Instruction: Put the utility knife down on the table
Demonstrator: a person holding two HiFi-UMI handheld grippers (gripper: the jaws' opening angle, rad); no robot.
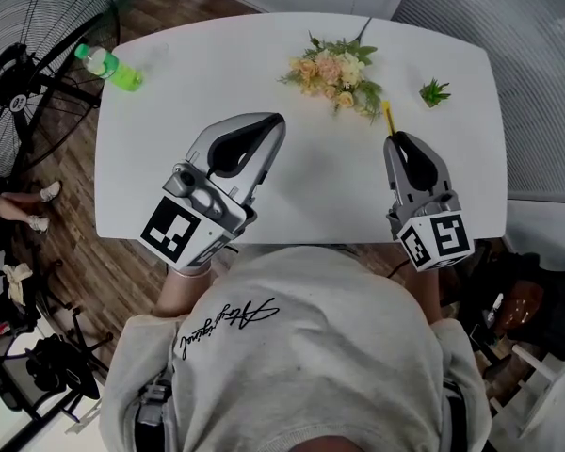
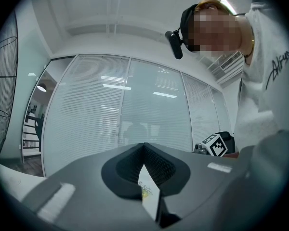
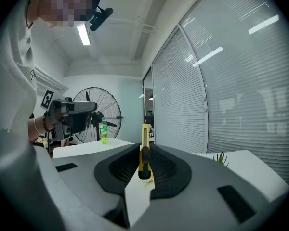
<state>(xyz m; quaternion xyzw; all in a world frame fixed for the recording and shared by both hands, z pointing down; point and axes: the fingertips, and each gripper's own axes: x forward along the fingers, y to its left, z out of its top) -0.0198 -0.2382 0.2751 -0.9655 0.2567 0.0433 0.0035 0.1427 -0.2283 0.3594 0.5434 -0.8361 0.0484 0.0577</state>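
Observation:
A yellow utility knife (image 1: 388,117) sticks out forward from my right gripper (image 1: 394,140), which is shut on it above the right side of the white table (image 1: 169,158). In the right gripper view the knife (image 3: 145,137) stands on edge between the jaws, its black slider near the pads, and the gripper (image 3: 142,150) points almost level. My left gripper (image 1: 274,121) hovers over the middle of the table, tilted to the right. Its jaws meet at the tips (image 2: 144,146) with nothing between them.
A bunch of pale flowers (image 1: 335,73) lies at the far middle of the table, just beyond the knife. A small green plant (image 1: 434,91) stands at the far right. A green bottle (image 1: 112,68) lies at the far left corner. A floor fan (image 1: 24,83) stands left of the table.

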